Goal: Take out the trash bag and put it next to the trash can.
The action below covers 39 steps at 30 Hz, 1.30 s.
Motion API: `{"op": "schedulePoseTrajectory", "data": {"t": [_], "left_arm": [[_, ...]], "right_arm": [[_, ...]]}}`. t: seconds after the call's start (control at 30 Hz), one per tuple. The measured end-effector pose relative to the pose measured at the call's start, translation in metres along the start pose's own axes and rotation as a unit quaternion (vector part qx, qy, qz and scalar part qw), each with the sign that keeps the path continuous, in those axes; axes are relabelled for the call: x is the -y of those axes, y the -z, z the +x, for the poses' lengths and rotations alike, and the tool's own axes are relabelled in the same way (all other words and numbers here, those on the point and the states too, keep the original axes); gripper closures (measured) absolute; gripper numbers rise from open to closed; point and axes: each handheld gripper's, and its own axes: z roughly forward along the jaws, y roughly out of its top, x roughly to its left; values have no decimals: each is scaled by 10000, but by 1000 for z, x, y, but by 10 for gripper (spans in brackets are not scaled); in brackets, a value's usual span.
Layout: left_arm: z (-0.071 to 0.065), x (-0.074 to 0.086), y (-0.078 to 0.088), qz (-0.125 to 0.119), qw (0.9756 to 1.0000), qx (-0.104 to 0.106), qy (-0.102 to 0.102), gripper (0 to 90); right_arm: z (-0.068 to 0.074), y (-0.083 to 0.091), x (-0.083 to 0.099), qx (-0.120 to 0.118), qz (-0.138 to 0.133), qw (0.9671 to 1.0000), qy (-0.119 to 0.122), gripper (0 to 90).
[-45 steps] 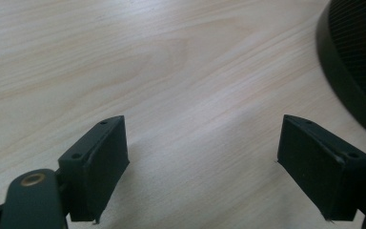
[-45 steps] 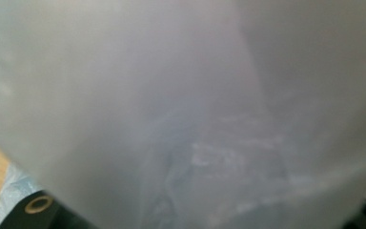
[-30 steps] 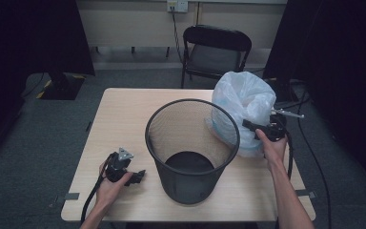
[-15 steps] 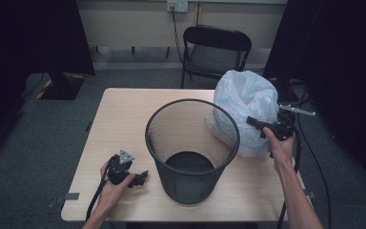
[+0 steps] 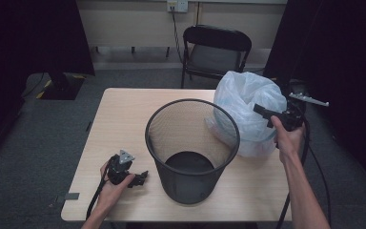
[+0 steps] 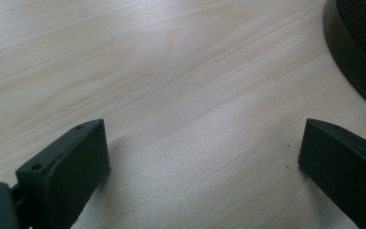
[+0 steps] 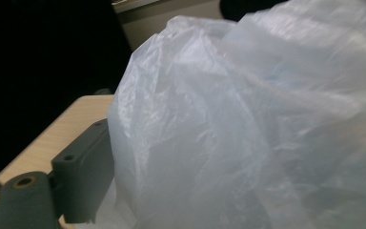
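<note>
Plastic bag (image 5: 248, 112) sits right of centre, beside our mesh bin (image 5: 192, 148); our right gripper (image 5: 263, 112) presses against it, jaws closing, grip unclear. Left gripper (image 6: 200, 157) rests released, lower left.

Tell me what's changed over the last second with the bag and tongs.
The right tongs rose beside the white plastic bag, jaws just closing, bag between them. The left tongs opened wide over bare table. Mesh bin and left hand stayed put.

Black claws (image 5: 140, 177) (grey three-cornered plates), trailing black cables.
</note>
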Motion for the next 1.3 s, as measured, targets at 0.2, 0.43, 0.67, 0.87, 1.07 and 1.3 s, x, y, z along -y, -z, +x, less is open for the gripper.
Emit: {"op": "schedulePoseTrajectory", "data": {"t": [0.2,0.43,0.67,0.87,1.07,1.3], "left_arm": [[0,0,0,2,10000,12,-15,22],[0,0,0,5,10000,16,-20,21],[0,0,0,5,10000,16,-19,21],[0,0,0,6,10000,15,-21,22],[1,0,0,26,10000,14,-50,21],[0,0,0,5,10000,31,3,22]], "right_arm": [[-4,5,-8,148,62,9998,101,132],[-6,14,10,170,229,9993,222,127],[-3,29,30,-4,328,9989,340,123],[1,31,45,13,493,9974,516,122],[-1,34,58,-31,628,9966,525,125],[-7,42,79,-119,680,9969,370,125]]}}
